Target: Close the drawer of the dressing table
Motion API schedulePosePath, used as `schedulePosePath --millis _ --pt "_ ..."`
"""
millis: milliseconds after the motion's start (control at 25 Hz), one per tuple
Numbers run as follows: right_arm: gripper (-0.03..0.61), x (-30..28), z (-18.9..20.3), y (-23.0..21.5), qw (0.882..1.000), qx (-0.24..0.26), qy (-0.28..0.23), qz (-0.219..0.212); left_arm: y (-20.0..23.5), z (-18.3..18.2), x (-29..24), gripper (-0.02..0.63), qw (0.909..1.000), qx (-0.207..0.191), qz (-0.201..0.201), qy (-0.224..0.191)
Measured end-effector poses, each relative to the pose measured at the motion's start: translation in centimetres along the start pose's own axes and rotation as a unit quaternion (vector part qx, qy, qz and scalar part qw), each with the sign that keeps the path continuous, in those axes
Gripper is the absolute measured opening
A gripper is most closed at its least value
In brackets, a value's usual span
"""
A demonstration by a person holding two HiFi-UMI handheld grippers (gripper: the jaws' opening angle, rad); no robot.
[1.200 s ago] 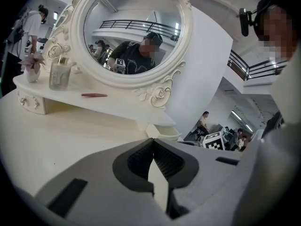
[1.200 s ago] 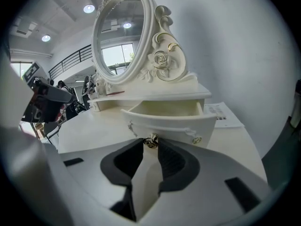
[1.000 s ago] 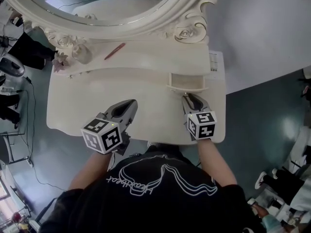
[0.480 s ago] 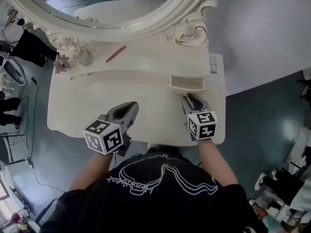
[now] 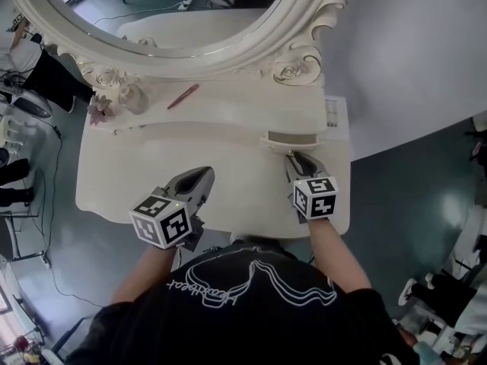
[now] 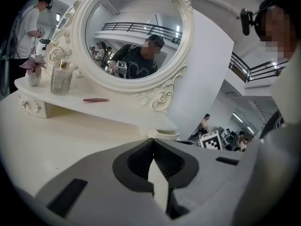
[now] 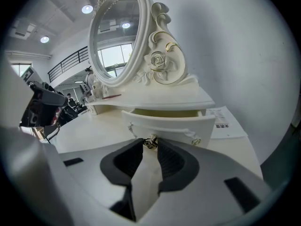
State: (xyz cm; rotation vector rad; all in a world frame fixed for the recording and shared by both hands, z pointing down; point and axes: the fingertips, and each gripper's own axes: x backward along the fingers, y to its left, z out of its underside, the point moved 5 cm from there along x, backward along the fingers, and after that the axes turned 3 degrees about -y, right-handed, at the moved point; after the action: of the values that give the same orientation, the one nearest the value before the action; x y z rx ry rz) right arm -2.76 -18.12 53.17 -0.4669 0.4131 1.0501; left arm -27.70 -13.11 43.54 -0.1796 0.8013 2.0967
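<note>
The cream dressing table (image 5: 137,181) has a small drawer (image 5: 293,138) at the right under its raised shelf, pulled out a short way. In the right gripper view the drawer front (image 7: 169,126) fills the middle, and its small metal knob (image 7: 150,142) sits pinched between the fingertips. My right gripper (image 5: 293,157) is shut on that knob. My left gripper (image 5: 202,175) hovers over the bare tabletop at front left, apart from the drawer. Its jaws are shut with nothing between them, as the left gripper view (image 6: 153,145) shows.
An oval mirror (image 5: 190,14) in a carved frame stands at the back. On the shelf lie a red pen (image 5: 181,96), a glass bottle (image 5: 133,97) and a small flower pot (image 5: 99,109). A printed sheet (image 5: 333,112) lies at the right edge. People stand at the far left.
The drawer has slid inward and shows less of its inside. My right gripper has followed it a little toward the mirror. The left gripper has stayed in place.
</note>
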Motion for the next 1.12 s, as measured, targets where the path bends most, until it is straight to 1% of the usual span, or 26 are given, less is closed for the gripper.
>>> schedulePosePath --millis 320,640,1120 --pt "0.101 -1.0 -0.9 -0.6 1.0 0.004 0.001 -0.001 -0.2 -0.6 0.0 0.003 0.9999 0.004 -0.003 -0.011" --pt "0.101 -2.0 -1.2 -1.3 1.0 0.003 0.002 0.001 -0.2 -0.7 -0.2 0.003 0.9999 0.006 -0.006 -0.012" --pt "0.101 -3.1 -2.3 -2.1 1.0 -0.006 -0.012 0.002 0.2 -1.0 -0.1 0.003 0.9997 0.006 -0.016 -0.015"
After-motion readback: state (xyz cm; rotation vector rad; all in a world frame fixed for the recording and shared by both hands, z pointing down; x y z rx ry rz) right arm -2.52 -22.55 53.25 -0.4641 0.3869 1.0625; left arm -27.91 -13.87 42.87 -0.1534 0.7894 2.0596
